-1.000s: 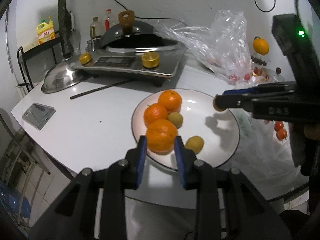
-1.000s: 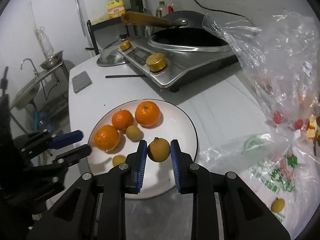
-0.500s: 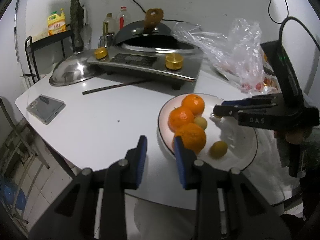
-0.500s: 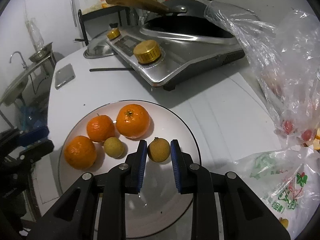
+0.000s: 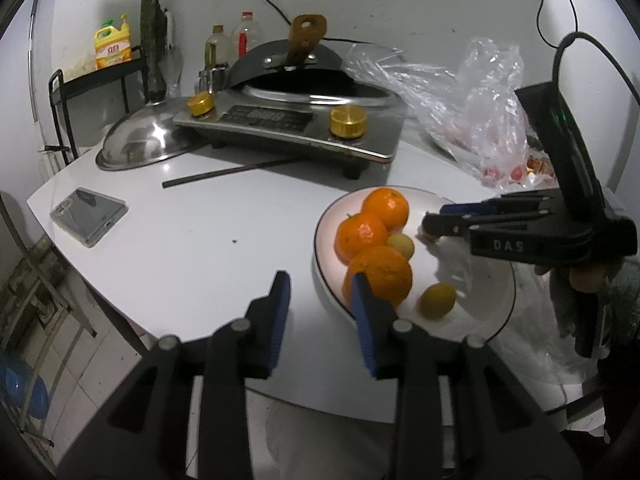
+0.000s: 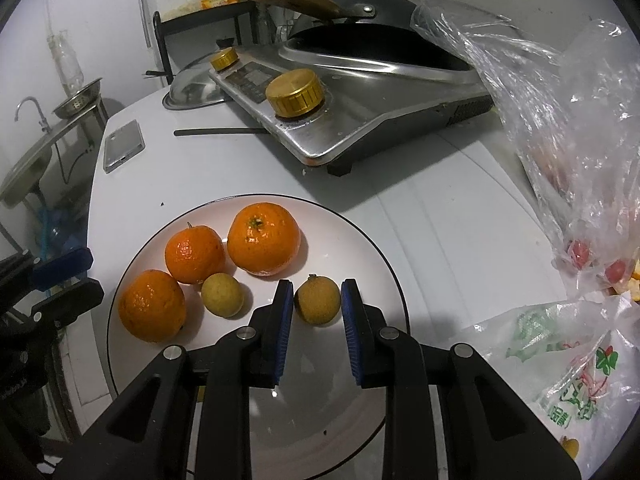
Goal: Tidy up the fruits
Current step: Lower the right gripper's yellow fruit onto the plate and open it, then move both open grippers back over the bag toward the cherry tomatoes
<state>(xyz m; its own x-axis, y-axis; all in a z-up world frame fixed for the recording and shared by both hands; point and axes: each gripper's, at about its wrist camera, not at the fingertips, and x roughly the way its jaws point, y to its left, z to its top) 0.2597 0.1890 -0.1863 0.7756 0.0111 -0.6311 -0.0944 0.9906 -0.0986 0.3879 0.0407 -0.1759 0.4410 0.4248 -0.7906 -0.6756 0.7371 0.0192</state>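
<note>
A white plate (image 6: pixel 372 248) (image 5: pixel 496 312) holds three oranges (image 6: pixel 263 238) (image 5: pixel 378 274) and small yellow-brown fruits. My right gripper (image 6: pixel 316 308) (image 5: pixel 430 228) is low over the plate. Its jaws stand open, with gaps on both sides of a small yellow-brown fruit (image 6: pixel 318 299) that rests on the plate. Another small fruit (image 6: pixel 222 294) lies left of it. A third small fruit (image 5: pixel 438 301) shows at the plate's near side in the left wrist view. My left gripper (image 5: pixel 320 308) is open and empty at the plate's left rim.
A steel cooker (image 5: pixel 292 124) with a wok stands at the back, a steel lid (image 5: pixel 136 148) to its left. A chopstick (image 5: pixel 236 171) and a phone (image 5: pixel 89 215) lie on the white table. Plastic bags (image 6: pixel 568 128) with more fruit sit at the right.
My right gripper went down to the plate and opened, so the small fruit now rests on the plate. My left gripper drew back and left, away from the oranges.
</note>
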